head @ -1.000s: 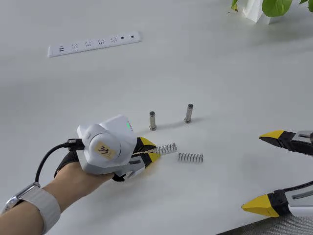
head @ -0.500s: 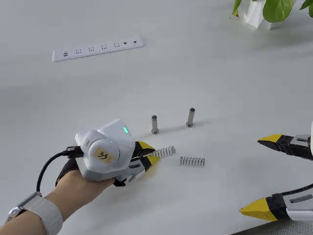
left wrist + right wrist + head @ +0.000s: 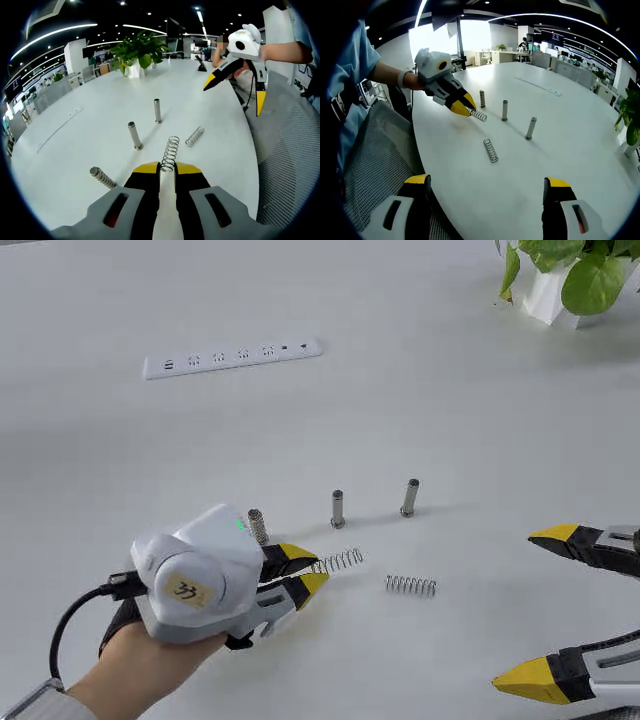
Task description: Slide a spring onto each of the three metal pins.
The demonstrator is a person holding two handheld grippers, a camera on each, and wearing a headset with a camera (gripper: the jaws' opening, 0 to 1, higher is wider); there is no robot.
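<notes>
My left gripper is shut on one end of a spring that points toward the pins. A second spring lies loose on the white table. Two bare metal pins stand upright, the middle pin and the right pin. A third pin beside the left gripper carries a spring. My right gripper hangs open near the table's front right edge.
A white power strip lies at the back left of the table. A potted plant stands at the back right corner. A mesh chair seat sits beside the table edge.
The head camera has shifted, bringing the spring-covered pin into sight. My left gripper has lifted its spring slightly off the table. The right gripper has stayed where it was.
</notes>
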